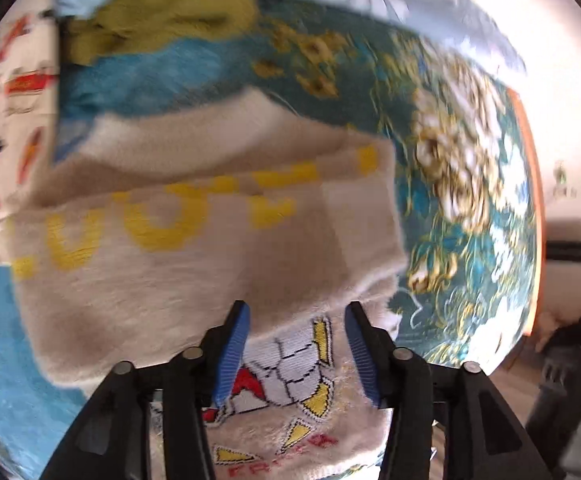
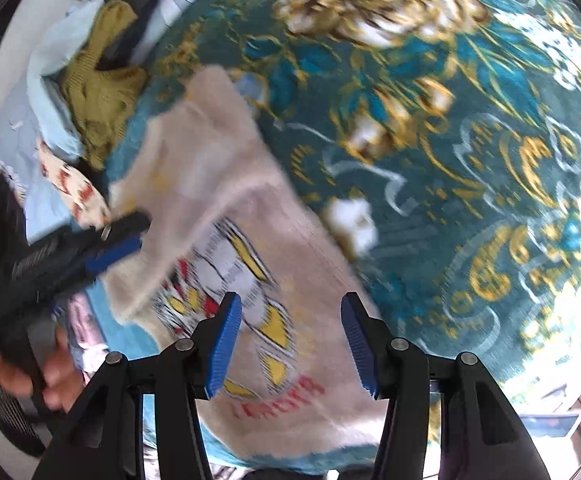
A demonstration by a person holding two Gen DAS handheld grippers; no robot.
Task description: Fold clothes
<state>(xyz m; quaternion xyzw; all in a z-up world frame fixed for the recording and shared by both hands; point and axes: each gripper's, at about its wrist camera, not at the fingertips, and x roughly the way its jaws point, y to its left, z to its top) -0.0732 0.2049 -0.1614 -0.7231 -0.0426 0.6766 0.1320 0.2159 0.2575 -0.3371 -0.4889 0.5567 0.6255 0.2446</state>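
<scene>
The left gripper (image 1: 296,354) and the right gripper (image 2: 290,344) both hover with fingers spread above the beige sweater (image 1: 194,248), holding nothing.

Beige sweater (image 1: 194,264): fuzzy knit cloth, matt. Patterned blanket (image 2: 430,128): woven cloth (teal, gold motifs), soft. Left gripper (image 1: 296,354): matt black plastic, ribbed blue pads (image 1: 232,354), metal pins.

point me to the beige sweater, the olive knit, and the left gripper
beige sweater (image 1: 194,280): left wrist view, plain fuzzy panel below the yellow letters.
olive knit (image 2: 98,100): right wrist view, crumpled middle of the garment in the pile.
left gripper (image 1: 296,354): left wrist view, midway between its blue fingertips.
</scene>
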